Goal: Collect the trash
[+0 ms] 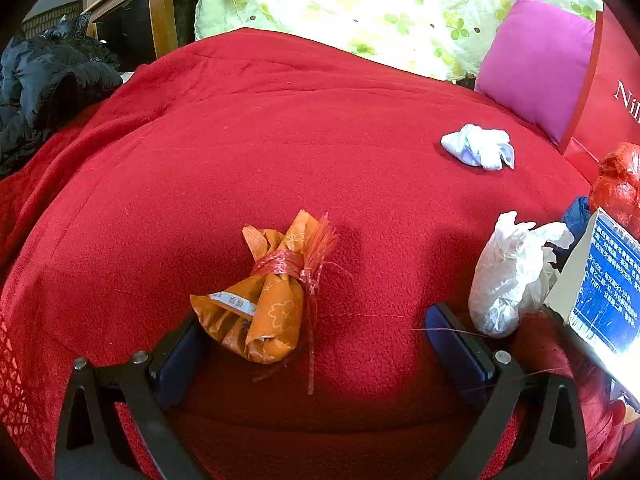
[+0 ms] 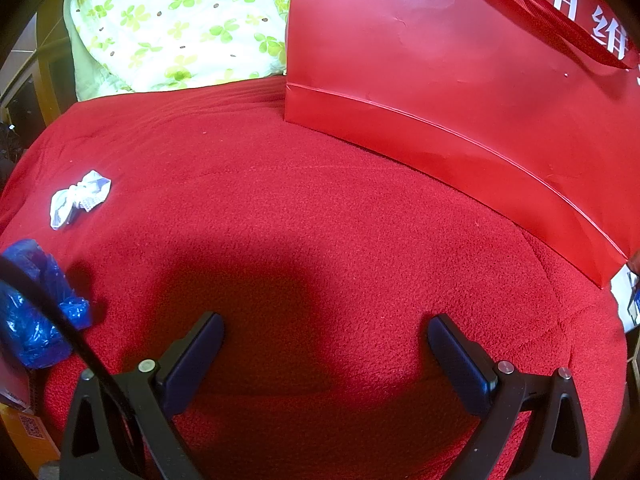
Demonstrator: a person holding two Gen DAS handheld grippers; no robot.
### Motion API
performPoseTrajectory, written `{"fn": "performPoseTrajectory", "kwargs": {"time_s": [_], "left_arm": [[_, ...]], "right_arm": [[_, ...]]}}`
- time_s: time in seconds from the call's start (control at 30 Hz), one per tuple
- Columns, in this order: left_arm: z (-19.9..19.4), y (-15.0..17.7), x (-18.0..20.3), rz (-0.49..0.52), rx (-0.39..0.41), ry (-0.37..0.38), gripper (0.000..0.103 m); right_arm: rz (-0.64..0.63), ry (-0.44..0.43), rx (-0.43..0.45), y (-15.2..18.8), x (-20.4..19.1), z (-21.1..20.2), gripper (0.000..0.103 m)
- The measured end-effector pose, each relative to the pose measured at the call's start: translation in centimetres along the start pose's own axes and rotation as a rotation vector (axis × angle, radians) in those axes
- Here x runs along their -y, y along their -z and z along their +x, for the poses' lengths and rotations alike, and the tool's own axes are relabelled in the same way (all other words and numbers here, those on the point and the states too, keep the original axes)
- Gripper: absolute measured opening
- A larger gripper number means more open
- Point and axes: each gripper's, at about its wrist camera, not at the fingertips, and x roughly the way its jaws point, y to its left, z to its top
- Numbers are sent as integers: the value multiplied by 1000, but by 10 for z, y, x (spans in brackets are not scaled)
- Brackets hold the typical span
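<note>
Trash lies scattered over a red fleece blanket (image 1: pixel 248 140) spread on what looks like a bed, and both tools hang just above it with nothing in hand.

The left gripper (image 1: pixel 316 336) has its fingers (image 1: pixel 180 356) spread wide. Between them, nearer the left one, sits an orange printed wrapper bundle tied with red plastic string (image 1: pixel 272 292). Its near left edge lies at that finger's tip, though whether they touch cannot be told. The wide opening suits the bundle's bulk, and the approach looks aimed at it as the next pick, though nothing has closed on it.

Just right of the right finger stands a crumpled white plastic bag (image 1: pixel 508 276), beside a white carton with a blue printed label (image 1: pixel 600 292) and a crinkled red plastic wad (image 1: pixel 618 188). Farther off, a crumpled pale blue-and-white tissue (image 1: pixel 478 146) rests alone near a magenta cushion (image 1: pixel 536 64).

The right gripper (image 2: pixel 324 340) is likewise fully open and empty, over bare blanket. It faces a tall red paper gift bag with white lettering (image 2: pixel 440 60), standing upright at the far right, probably as the place the trash goes. A crushed blue plastic bag (image 2: pixel 32 308) lies at its near left. A green clover-print quilt (image 2: pixel 168 24) backs the scene.
</note>
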Motion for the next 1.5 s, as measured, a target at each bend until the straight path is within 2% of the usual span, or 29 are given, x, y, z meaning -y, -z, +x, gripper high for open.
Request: {"fn": "performPoseTrajectory", "kwargs": {"time_s": [0.13,0.4,0.47,0.57,0.67,0.7,0.77,0.9,1.0,1.1,1.23,1.3,1.4,1.5], "left_arm": [[0,0,0,0,1,-1,103],[0,-1,1,0,0,0,103],[1,-1,0,-2,2,14,103],[1,-1,0,-2,1,12,103],[2,-3,3,7,1,-3,103],[2,-2,2,3,3,-1,103],[3,-2,0,-13,0,7,103],[-2,0,5,-7,-25,-23,103],[-7,-3,3,-42,-77,-2,103],[-23,-1,8,17,-92,-10,103],[-91,9,10,-27,40,-31,103],[-140,14,16,-2,160,-39,103],[-200,27,23,55,270,-69,103],[-242,32,30,79,310,-51,103]], "right_arm": [[1,-5,-3,0,2,3,103],[-33,-81,-35,6,11,-8,103],[6,-73,-31,10,12,-9,103],[-15,-51,-61,10,7,-13,103],[42,-94,-95,5,15,-25,103],[59,-105,-79,2,15,-29,103],[119,-148,31,-4,22,-54,103],[180,-204,178,-16,22,-102,103],[159,-246,228,-23,11,-129,103],[145,-296,279,-32,7,-153,103],[135,-384,426,-31,11,-219,103],[136,-415,481,-25,15,-249,103],[149,-457,508,-8,28,-283,103],[137,-500,504,12,27,-313,103]]}}
